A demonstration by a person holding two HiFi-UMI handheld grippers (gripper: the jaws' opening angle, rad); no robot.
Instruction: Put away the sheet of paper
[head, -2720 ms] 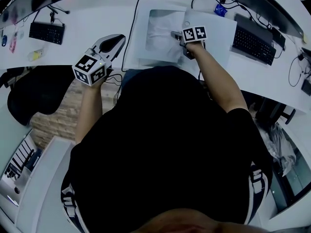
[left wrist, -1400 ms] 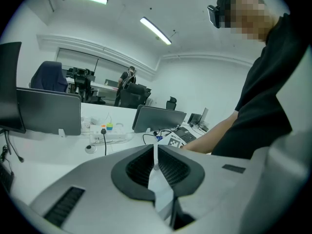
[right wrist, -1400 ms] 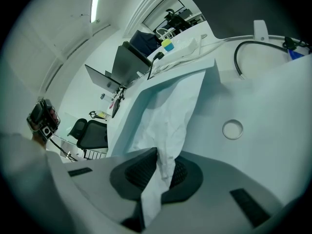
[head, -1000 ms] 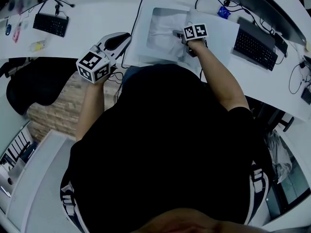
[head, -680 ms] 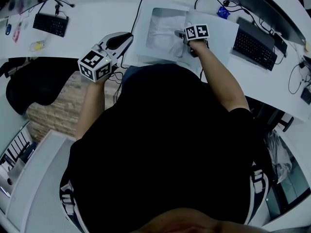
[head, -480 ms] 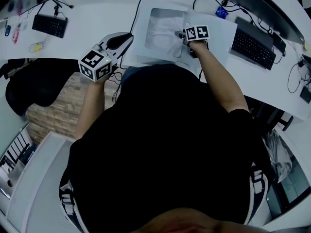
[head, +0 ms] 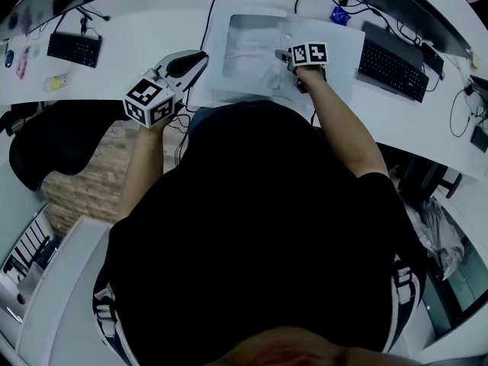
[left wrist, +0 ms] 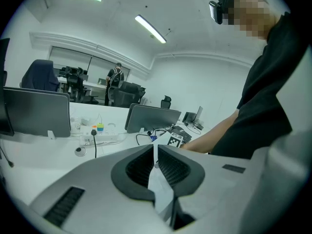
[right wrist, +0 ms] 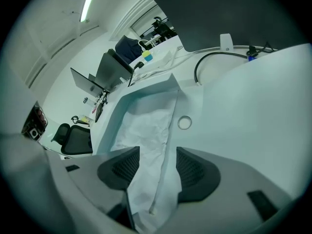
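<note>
Here, the left gripper (left wrist: 157, 164) clamps the edge of the white folder (head: 216, 48) near the desk's (head: 126, 56) front edge; the right gripper's (right wrist: 153, 172) jaws, just opened, loosely straddle the crumpled sheet of paper (right wrist: 145, 130).

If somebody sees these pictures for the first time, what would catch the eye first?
Most striking is the crumpled sheet of paper lying in the open white folder at the middle of the desk. The right tongs stand over it. Their jaws have just been opening, and the paper lies between them without being pinched. The left tongs are shut on the folder's thin left edge.
</note>
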